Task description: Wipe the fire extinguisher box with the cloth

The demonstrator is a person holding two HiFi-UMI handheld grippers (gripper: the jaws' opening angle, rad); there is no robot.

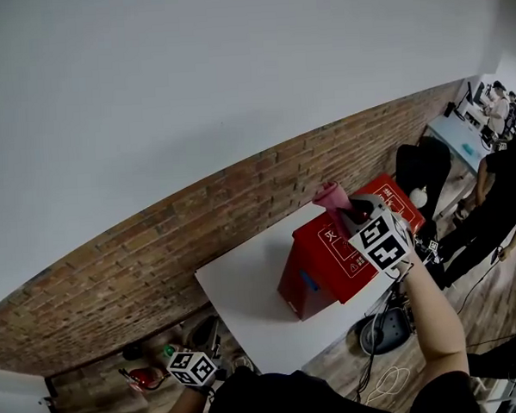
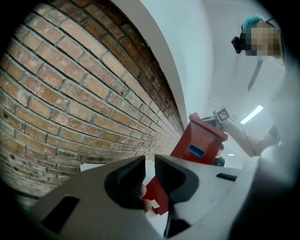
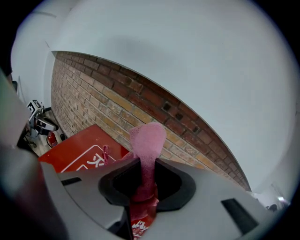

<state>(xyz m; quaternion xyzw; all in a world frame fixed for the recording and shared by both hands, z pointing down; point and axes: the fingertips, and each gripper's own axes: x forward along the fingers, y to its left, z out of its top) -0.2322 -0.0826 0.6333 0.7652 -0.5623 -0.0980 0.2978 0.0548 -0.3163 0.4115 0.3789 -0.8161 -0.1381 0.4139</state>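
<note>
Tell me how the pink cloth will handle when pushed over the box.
Probably floppy: the cloth bunches and folds over above the right gripper pinching it. Its fuzzy-looking surface should drag rather than slip across the red box.

The head view looks steeply down on the counter [image 1: 245,288] and box [image 1: 330,262]. The left gripper view sits low, well off, facing up at the box; the right gripper view is close over its top. All share box and wall [image 1: 115,278].
</note>
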